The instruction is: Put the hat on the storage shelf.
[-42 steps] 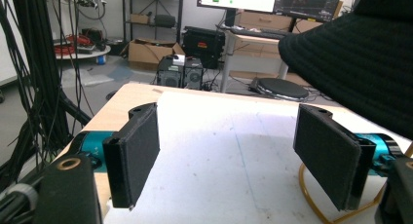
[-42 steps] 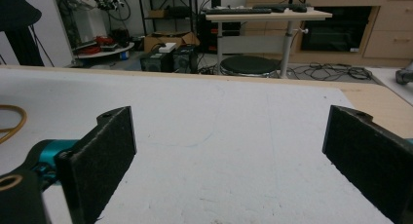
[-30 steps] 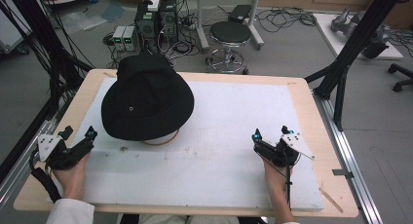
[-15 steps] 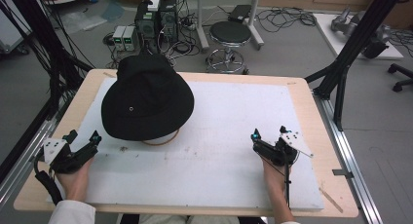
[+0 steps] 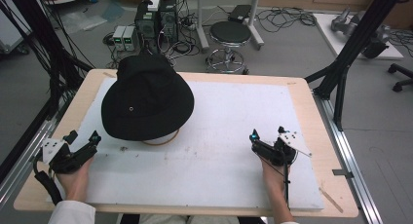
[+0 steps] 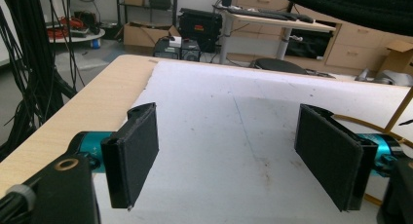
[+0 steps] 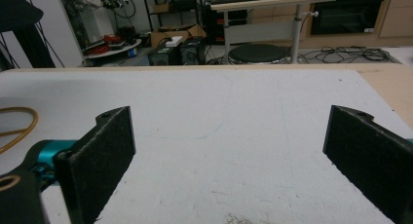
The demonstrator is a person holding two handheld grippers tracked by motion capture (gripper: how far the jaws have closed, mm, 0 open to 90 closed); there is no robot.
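Black hat (image 5: 146, 97) sits on the white mat (image 5: 229, 131), left gripper (image 5: 84, 141) near its brim with jaws spread, right gripper (image 5: 268, 139) well apart from the hat, jaws spread and empty.

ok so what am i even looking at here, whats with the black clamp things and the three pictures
A person sits at a table holding a hand-held gripper in each hand: the left hand-held gripper and the right hand-held gripper. The wide picture comes from a camera above, looking down. The other two come from cameras riding on each tool, looking along its two black jaws. Both stand open and hold nothing. On the white mat sits a black hat over a tan ring.
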